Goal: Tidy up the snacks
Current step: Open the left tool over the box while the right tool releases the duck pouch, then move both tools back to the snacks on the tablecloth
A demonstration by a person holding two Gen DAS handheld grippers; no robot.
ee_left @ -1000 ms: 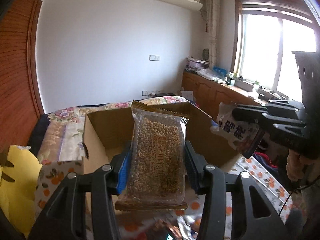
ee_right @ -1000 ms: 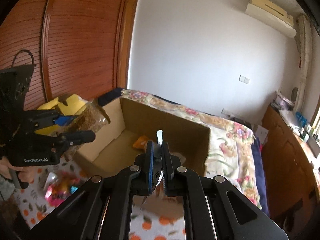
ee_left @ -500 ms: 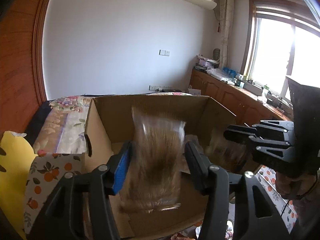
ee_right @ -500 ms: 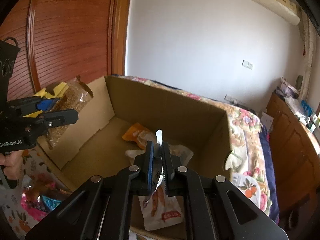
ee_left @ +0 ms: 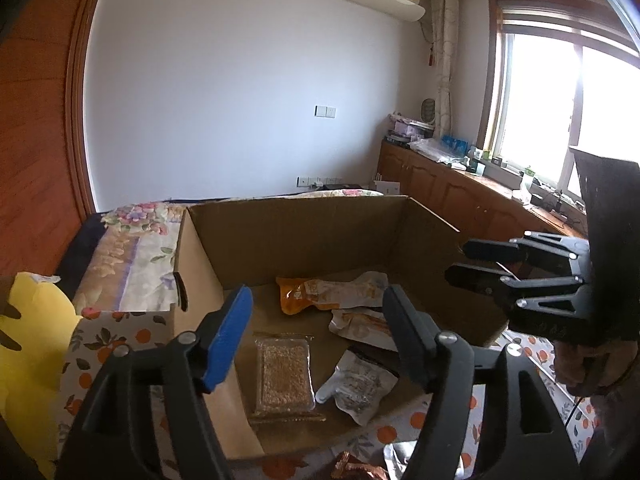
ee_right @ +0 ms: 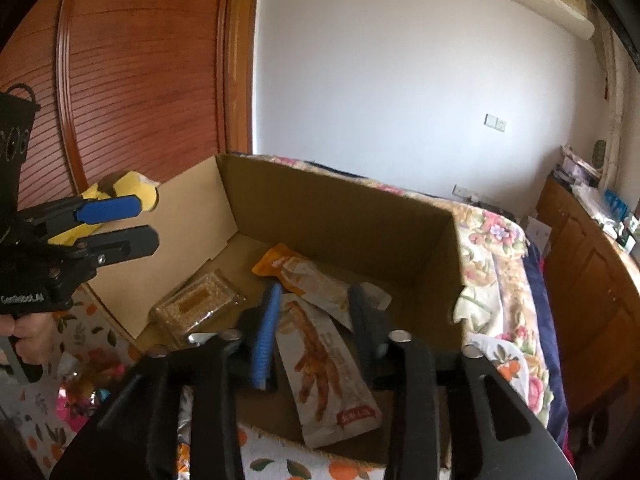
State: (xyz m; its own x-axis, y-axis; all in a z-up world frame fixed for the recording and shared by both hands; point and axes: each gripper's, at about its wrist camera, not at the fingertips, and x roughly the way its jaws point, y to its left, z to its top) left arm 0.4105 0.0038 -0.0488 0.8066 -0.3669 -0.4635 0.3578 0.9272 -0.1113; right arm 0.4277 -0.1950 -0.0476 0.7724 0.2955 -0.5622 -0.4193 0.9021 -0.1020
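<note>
An open cardboard box [ee_left: 304, 240] [ee_right: 344, 216] holds several snack packs. My left gripper [ee_left: 318, 320] hangs over its near side, jaws opening, with nothing between them. Below it a clear pack of grain bars [ee_left: 284, 372] [ee_right: 196, 308] lies flat on the box floor, beside a silvery white packet [ee_left: 356, 388] and an orange packet [ee_left: 320, 296] [ee_right: 276, 264]. My right gripper [ee_right: 314, 312] [ee_left: 460, 260] is over the box's right side, jaws opening. A white packet with orange print [ee_right: 324, 364] lies loose on the floor beneath it, untouched by the pads. The left gripper [ee_right: 140, 222] shows at the left.
The box stands on an orange-patterned cloth [ee_left: 112, 332] over a floral bedspread [ee_right: 500, 248]. A yellow soft thing [ee_left: 32, 340] sits left of the box. Loose snack wrappers [ee_right: 88, 384] [ee_left: 360, 468] lie in front of it. A wooden cabinet [ee_left: 460, 192] runs under the window.
Both grippers have opened. The grain bar pack dropped from the left gripper into the box, and the white packet left the right gripper and lies inside. The right gripper sank toward the box.
</note>
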